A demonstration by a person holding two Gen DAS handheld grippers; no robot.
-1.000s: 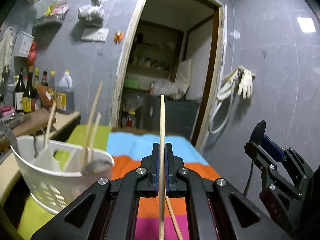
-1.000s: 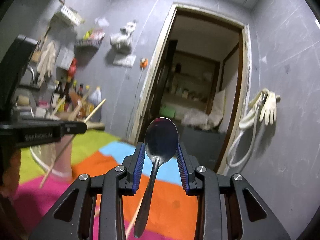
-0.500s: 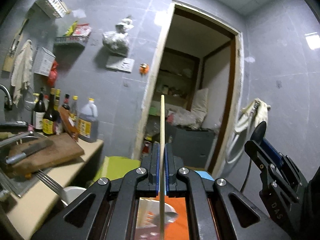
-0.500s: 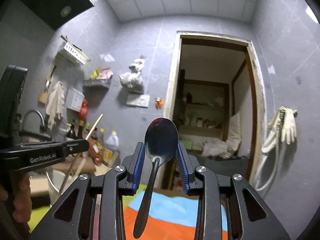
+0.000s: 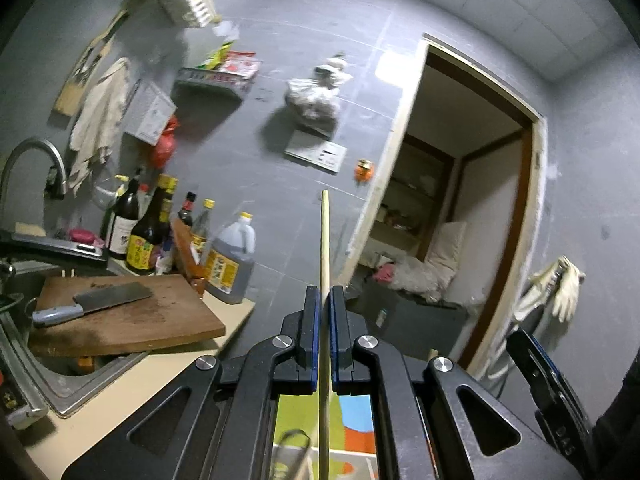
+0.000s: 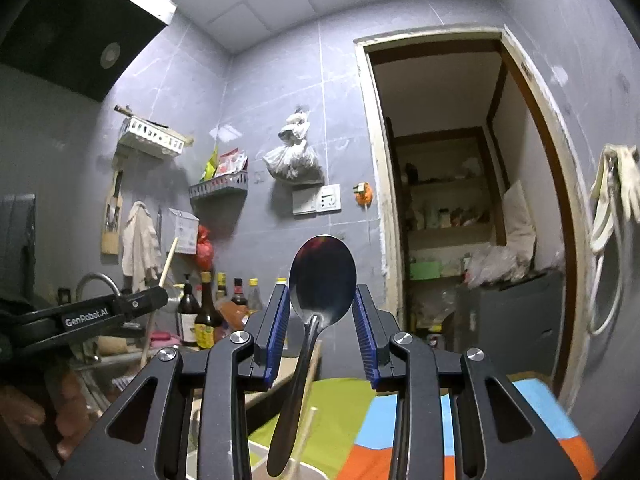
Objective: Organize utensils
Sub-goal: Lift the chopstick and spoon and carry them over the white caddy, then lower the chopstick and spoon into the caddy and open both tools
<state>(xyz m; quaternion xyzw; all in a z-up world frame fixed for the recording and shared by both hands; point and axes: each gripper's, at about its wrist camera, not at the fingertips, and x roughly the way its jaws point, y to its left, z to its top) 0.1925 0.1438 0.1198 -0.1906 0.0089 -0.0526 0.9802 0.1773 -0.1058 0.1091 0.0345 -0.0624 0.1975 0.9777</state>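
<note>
My left gripper [image 5: 324, 300] is shut on a wooden chopstick [image 5: 325, 248] that stands upright between its blue pads. My right gripper [image 6: 322, 300] is shut on a metal spoon [image 6: 322, 276], bowl up, handle hanging down. Both are raised high and tilted up toward the wall. The white utensil basket [image 6: 280, 456] shows only at its rim below the right gripper, with a chopstick top [image 6: 308, 424] sticking out. In the right wrist view the left gripper [image 6: 132, 304] is at the left with its chopstick [image 6: 168, 256]. The right gripper's finger [image 5: 536, 364] shows at the right of the left wrist view.
A wooden cutting board [image 5: 132, 320] with a cleaver [image 5: 92, 304] lies over the sink [image 5: 60, 384] at the left. Bottles [image 5: 148, 236] stand along the wall behind it. A colourful striped cloth [image 6: 460, 432] covers the table below. A doorway [image 6: 460, 220] is at the right.
Both grippers have risen and tilted upward with their utensils. The basket and table have dropped almost out of both views; the left view has swung left toward the sink.
</note>
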